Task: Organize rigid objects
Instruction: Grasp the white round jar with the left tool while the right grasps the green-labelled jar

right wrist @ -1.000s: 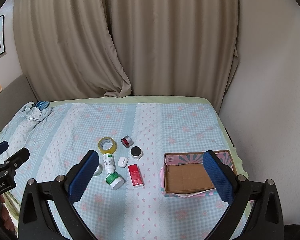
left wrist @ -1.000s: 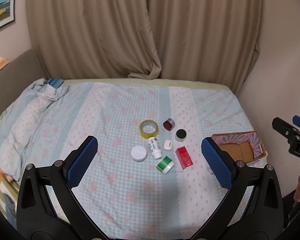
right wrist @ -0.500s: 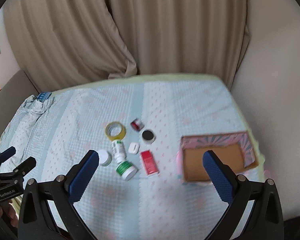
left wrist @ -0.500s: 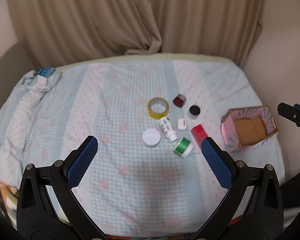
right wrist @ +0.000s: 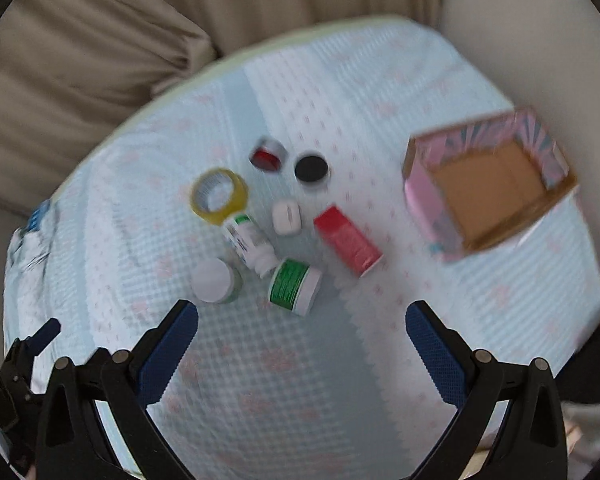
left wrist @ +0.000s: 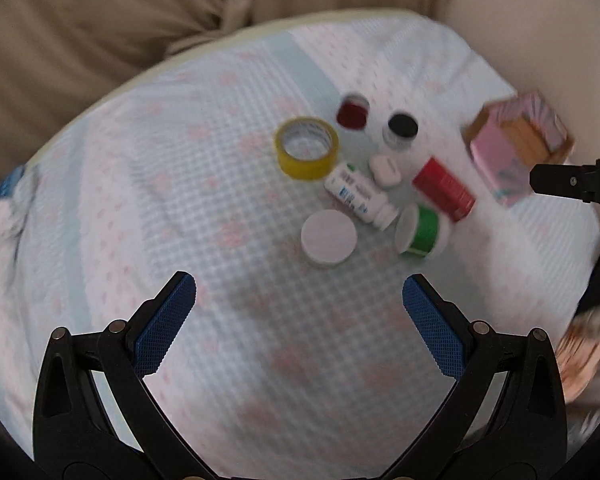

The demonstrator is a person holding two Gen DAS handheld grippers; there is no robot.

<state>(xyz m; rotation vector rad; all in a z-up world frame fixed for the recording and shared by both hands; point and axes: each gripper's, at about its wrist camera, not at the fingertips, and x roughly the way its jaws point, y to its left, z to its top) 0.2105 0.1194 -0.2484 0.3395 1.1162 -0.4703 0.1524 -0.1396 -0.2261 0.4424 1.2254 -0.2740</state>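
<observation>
Several small objects lie clustered on the bed: a yellow tape roll (left wrist: 306,154) (right wrist: 220,196), a white bottle lying down (left wrist: 360,196) (right wrist: 250,246), a green-labelled jar on its side (left wrist: 420,230) (right wrist: 294,286), a white-lidded jar (left wrist: 329,238) (right wrist: 214,280), a red box (left wrist: 444,190) (right wrist: 348,240), a small white case (left wrist: 386,170) (right wrist: 286,216), a red-lidded jar (left wrist: 353,112) (right wrist: 268,156) and a black-lidded jar (left wrist: 402,130) (right wrist: 311,170). An open pink cardboard box (left wrist: 518,146) (right wrist: 488,180) stands to their right. My left gripper (left wrist: 299,300) and right gripper (right wrist: 302,326) are open, empty, above the bed short of the cluster.
The bed has a light blue checked cover (left wrist: 180,208) with pink marks. Beige curtains (right wrist: 120,32) hang behind it and a wall (right wrist: 520,20) stands at the right. A crumpled blanket (right wrist: 28,240) lies at the bed's left end.
Both grippers have moved forward and tilted down toward the bed, so the cluster and the pink box look larger and closer. Both stay open. No object has moved.
</observation>
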